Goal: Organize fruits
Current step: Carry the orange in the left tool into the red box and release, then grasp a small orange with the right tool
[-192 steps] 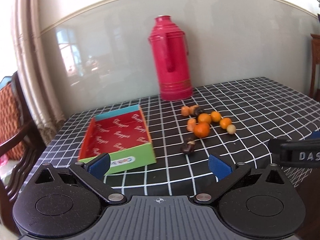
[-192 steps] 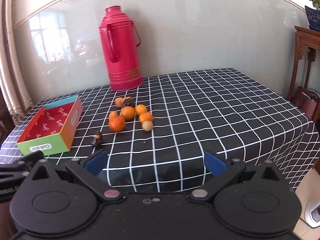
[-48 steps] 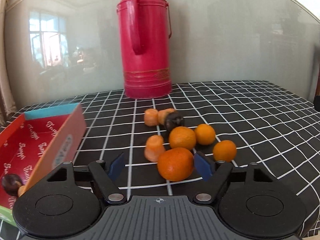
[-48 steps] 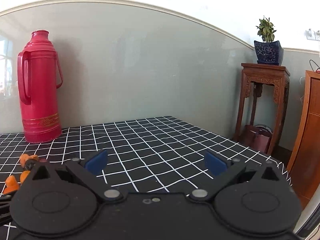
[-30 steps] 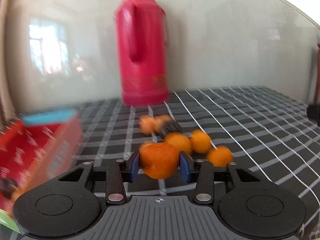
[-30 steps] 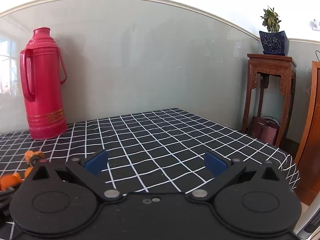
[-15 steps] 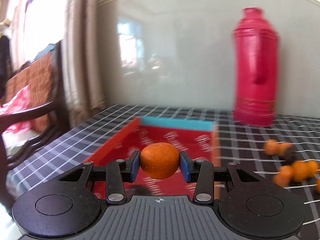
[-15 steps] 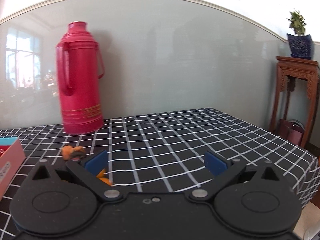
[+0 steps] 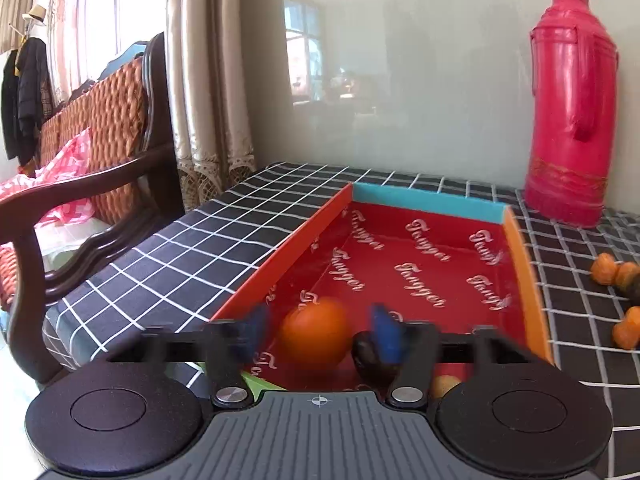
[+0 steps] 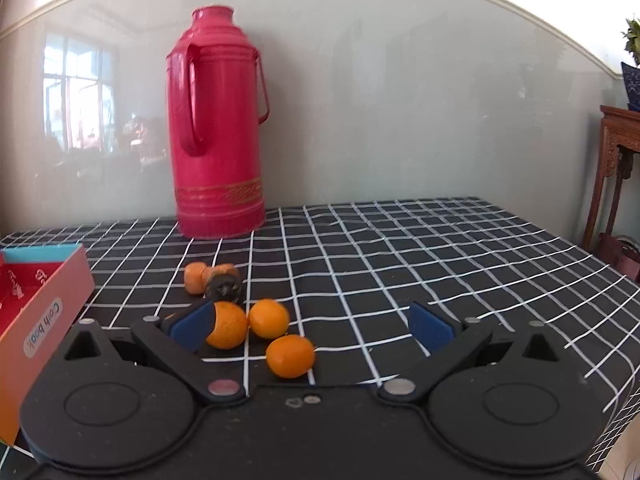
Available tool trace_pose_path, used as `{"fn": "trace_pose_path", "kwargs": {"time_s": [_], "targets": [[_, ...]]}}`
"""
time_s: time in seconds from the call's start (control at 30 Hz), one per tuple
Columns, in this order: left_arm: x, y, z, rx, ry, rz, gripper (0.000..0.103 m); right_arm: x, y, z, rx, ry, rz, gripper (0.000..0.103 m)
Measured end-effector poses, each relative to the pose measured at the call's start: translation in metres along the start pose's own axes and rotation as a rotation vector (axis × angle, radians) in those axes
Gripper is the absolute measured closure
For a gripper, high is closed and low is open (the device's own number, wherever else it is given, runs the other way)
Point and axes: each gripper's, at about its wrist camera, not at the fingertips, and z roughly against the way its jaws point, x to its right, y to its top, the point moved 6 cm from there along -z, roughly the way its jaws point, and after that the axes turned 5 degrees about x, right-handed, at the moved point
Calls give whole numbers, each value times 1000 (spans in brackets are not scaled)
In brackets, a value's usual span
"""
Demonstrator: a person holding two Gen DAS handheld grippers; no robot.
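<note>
- Checked black-and-white cloth covers the surface (image 10: 400,248), w/ a pale glossy wall behind it.
- Landmark = red box (image 9: 420,264), open-topped, teal far wall, orange side walls, script lettering on the red floor.
- Big orange (image 9: 314,338) is inside the box at its near end, between the blue pads of the left hand-held gripper (image 9: 320,334). Pads stand clear of the fruit on both sides, jaws spread, blurred. Can't tell if the orange rests on the box floor or is in mid-air.
- Dark fruit (image 9: 368,354) also in the box, near end, just right of the orange, partly behind the right pad. A small yellowish fruit (image 9: 444,385) sits near the box's near right corner.
- Right of the box, on the cloth: cluster of three small oranges (image 10: 260,330); nearest one (image 10: 290,356) sits btw the pads of the right hand-held gripper (image 10: 312,326), which is spread wide & touching nothing.
- Beyond those, further from the box: a dark fruit w/ orange pieces (image 10: 212,278) touching it.
- Red thermos (image 10: 218,128) stands upright behind the cluster, right of the box's far end, against the wall.
- Left of the box, off the surface: wooden chair (image 9: 92,168) w/ woven back, curtain behind.
</note>
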Motion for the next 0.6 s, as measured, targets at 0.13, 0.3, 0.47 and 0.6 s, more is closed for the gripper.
{"fn": "trace_pose_path", "kwargs": {"time_s": [0.13, 0.3, 0.47, 0.6], "targets": [[1, 7, 17, 73, -35, 7, 7, -2, -4, -9, -34, 26, -7, 6], [-9, 16, 25, 118, -23, 33, 0, -5, -12, -24, -94, 31, 13, 6], [-24, 19, 25, 118, -10, 73, 0, -3, -19, -33, -126, 51, 0, 27], [-36, 20, 23, 111, 0, 99, 0, -3, -25, -40, -163, 53, -8, 46]]}}
